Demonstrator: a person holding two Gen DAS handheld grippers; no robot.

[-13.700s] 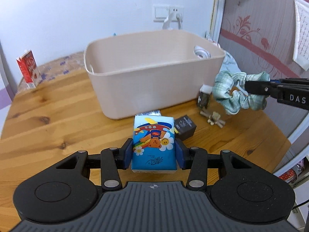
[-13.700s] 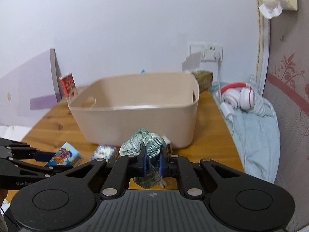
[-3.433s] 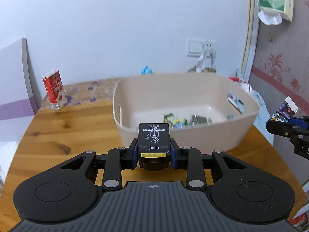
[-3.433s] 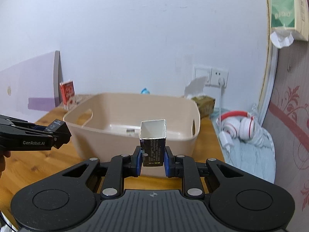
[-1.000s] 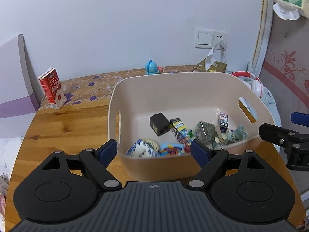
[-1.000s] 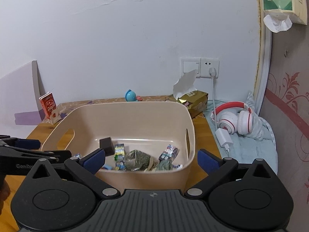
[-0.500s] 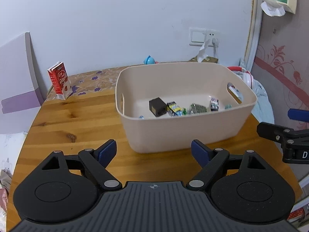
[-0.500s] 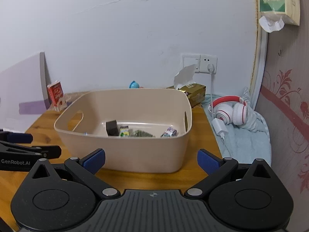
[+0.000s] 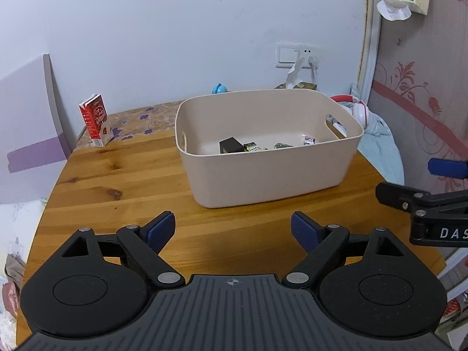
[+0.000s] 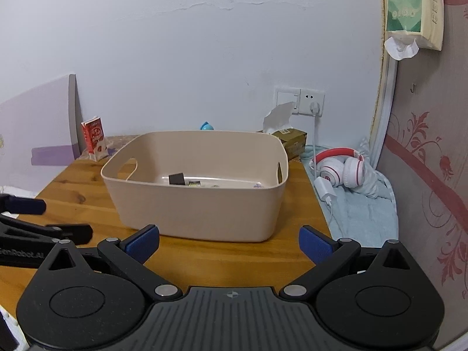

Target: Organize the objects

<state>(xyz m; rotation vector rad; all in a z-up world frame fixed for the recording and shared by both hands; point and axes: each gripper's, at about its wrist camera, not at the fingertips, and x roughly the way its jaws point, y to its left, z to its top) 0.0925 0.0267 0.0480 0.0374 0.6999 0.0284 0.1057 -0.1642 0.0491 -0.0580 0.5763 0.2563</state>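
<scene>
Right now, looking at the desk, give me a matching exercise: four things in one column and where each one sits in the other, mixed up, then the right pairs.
Things:
1. black box
2. red milk carton
3. red and white headphones
4. tissue box

Places:
A. on the light blue cloth, right of the beige bin
B. inside the beige bin
C. below the wall socket, behind the bin
D. standing at the wooden table's far left, near the wall

Pairs: 1-B, 2-D, 3-A, 4-C
</scene>
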